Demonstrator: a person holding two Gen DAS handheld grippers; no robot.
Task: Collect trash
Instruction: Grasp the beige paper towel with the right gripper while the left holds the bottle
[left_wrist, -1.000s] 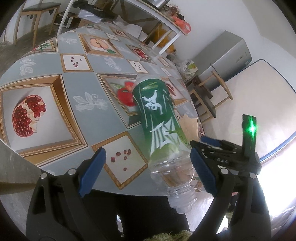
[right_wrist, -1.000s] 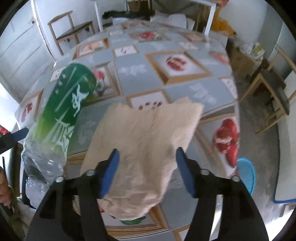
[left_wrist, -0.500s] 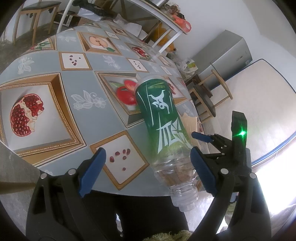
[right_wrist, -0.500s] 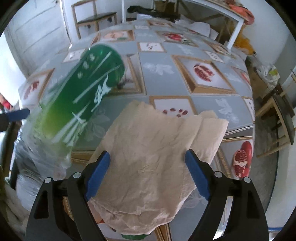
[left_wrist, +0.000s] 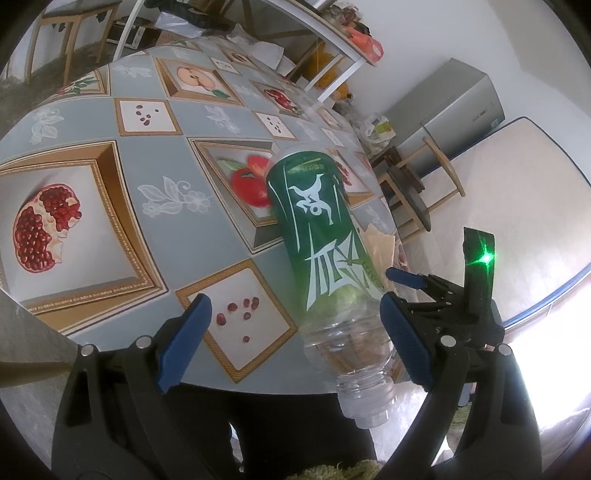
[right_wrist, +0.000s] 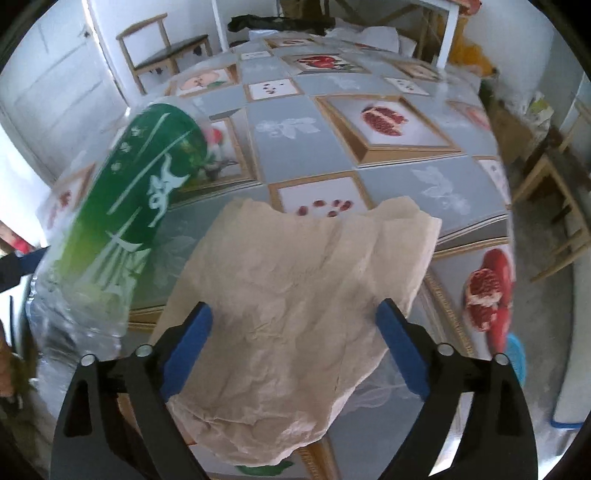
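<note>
A clear plastic bottle with a green label (left_wrist: 325, 251) hangs in the air, neck down, between my left gripper's spread fingers; it leans near the right finger (left_wrist: 404, 345). My left gripper (left_wrist: 295, 343) is open above the near table edge. The bottle also shows blurred at the left of the right wrist view (right_wrist: 122, 221). A crumpled beige paper tissue (right_wrist: 295, 317) fills the space between my right gripper's fingers. My right gripper (right_wrist: 295, 350) is open wide; the tissue looks loose between the pads. A corner of the tissue shows behind the bottle (left_wrist: 378, 242).
A table with a grey fruit-print cloth (left_wrist: 110, 206) lies below both grippers. Wooden chairs (left_wrist: 417, 177) stand to the right, and one (right_wrist: 162, 48) stands at the far side. A blue bin (right_wrist: 517, 360) sits on the floor at the right. A mattress (left_wrist: 517, 199) leans nearby.
My right gripper opened wider, from shut on the tissue to open. The bottle dropped slightly and tilted between my left gripper's fingers. The right gripper swung toward the left gripper.
</note>
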